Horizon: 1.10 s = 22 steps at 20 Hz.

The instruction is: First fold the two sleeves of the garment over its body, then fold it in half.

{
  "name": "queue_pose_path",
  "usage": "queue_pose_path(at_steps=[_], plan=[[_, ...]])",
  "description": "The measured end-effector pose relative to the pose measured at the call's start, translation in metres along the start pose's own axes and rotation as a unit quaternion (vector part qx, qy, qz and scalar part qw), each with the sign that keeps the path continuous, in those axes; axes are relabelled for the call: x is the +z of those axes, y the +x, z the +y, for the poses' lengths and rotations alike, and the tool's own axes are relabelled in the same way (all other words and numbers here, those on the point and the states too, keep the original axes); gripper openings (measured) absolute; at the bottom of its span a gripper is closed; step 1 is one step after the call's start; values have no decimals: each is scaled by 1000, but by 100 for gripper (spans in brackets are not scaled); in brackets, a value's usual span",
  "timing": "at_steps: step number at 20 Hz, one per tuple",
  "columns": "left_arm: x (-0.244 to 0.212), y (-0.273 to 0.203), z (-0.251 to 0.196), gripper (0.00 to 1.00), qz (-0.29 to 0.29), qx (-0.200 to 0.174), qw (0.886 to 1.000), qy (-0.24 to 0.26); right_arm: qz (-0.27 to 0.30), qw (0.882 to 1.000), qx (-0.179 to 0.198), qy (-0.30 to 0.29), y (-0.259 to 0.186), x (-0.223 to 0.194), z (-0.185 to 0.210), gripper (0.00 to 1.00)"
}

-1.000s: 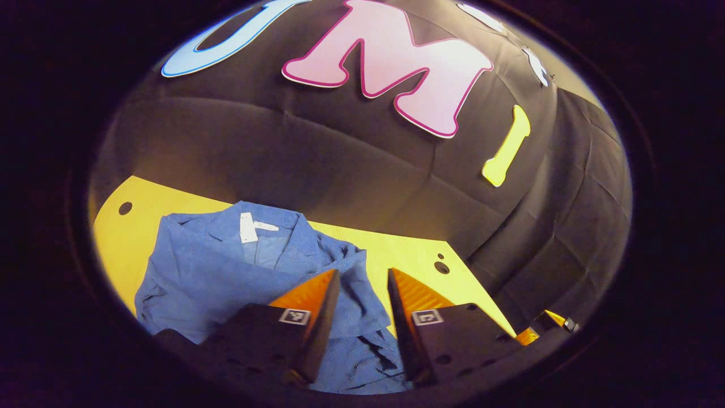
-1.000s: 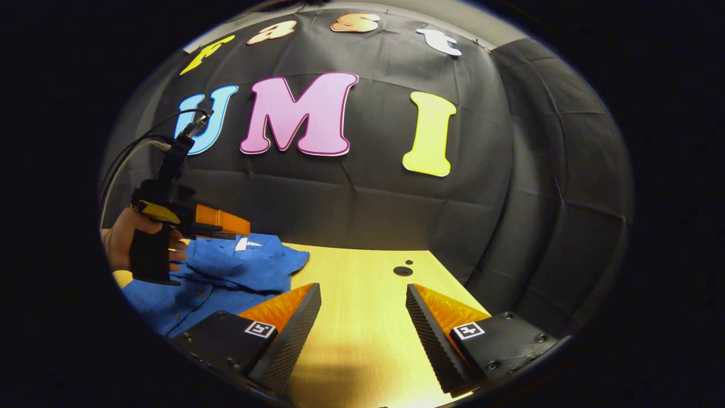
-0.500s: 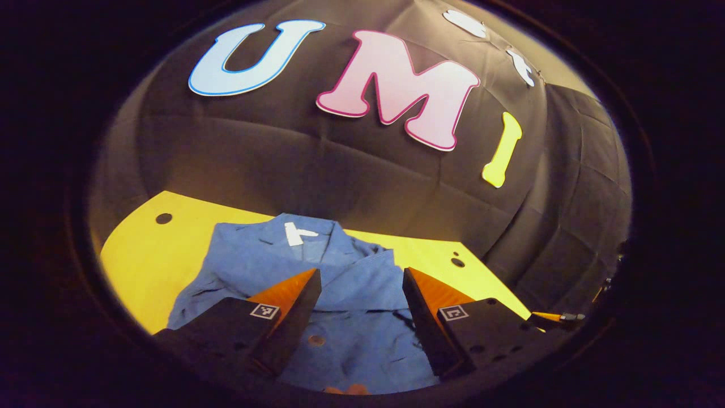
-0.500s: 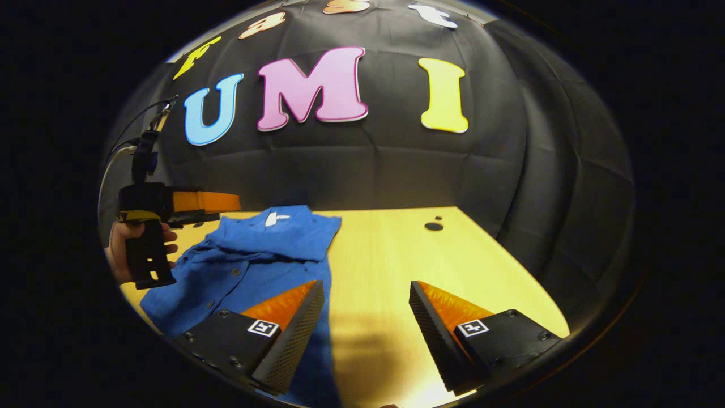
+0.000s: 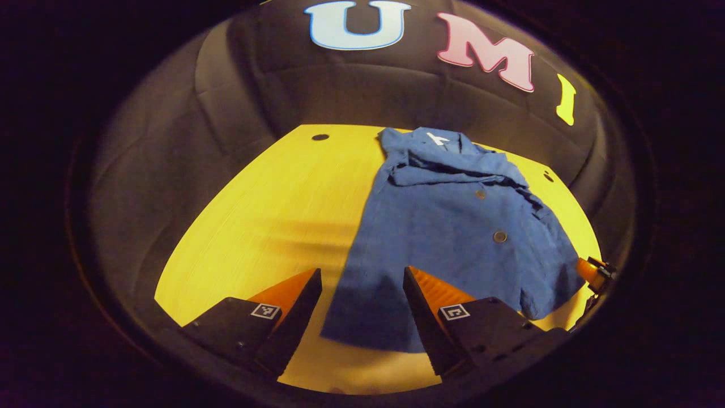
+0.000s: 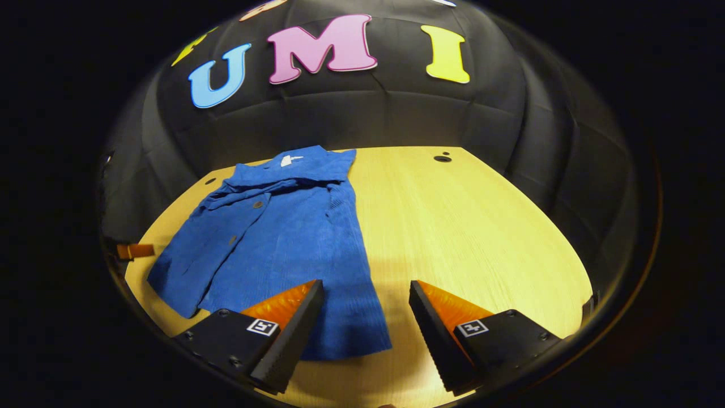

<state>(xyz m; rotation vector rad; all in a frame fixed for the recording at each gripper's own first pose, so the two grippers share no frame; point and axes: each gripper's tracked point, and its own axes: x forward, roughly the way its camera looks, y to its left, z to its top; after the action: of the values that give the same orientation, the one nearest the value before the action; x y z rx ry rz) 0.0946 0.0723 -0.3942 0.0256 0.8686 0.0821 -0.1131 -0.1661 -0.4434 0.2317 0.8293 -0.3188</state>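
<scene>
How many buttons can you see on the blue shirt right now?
2 in the left gripper view: an upper button near the folded sleeves and a lower button mid-body on the shirt. More may be hidden under folds.

Left gripper (image 5: 362, 303): jaws spread wide, nothing between the fingers, held clear above the surface and tilted downward. Right gripper (image 6: 365, 314): same state, fingers well apart, empty, pitched down. Neither gripper touches anything.
</scene>
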Motion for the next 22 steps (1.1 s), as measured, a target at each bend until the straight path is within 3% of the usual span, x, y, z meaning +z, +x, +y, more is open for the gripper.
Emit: queue_pose_path(at_steps=[3,5,7,9,11,12,13,14,16,17,18,20,22], plan=[[-32,3,5,85,38,3,999,-29,46,999,3,15,1,-34,7,98],[-39,3,5,85,41,13,998,-40,35,999,-8,-5,-2,-33,9,98],[-39,7,-3,83,39,10,999,-33,51,998,-16,-27,-7,-41,8,98],[-40,12,-7,80,41,16,999,11,45,999,-16,-24,-4,-40,11,100],[-40,15,-25,72,38,-3,999,37,43,999,-17,-22,-6,-40,12,98],[-37,15,-28,53,36,-3,998,43,44,999,-15,-16,-7,-41,18,96],[-34,15,-30,36,33,-3,999,40,41,999,-13,-10,-4,-42,22,82],[-32,20,-33,26,31,-4,999,34,40,999,-9,-5,-3,-42,27,63],[-34,22,-38,12,29,-7,999,33,47,999,-4,-9,-2,-43,35,24],[-33,21,-41,12,29,-14,999,38,44,999,-1,-15,-6,-42,36,14],[-32,22,-42,12,26,-18,999,39,43,999,4,-19,-3,-41,38,14],[-34,24,-43,0,19,-27,997,64,43,998,24,-26,-3,-42,40,7],[-31,25,-43,2,13,-31,996,77,43,999,33,2,-2,-40,38,5]])
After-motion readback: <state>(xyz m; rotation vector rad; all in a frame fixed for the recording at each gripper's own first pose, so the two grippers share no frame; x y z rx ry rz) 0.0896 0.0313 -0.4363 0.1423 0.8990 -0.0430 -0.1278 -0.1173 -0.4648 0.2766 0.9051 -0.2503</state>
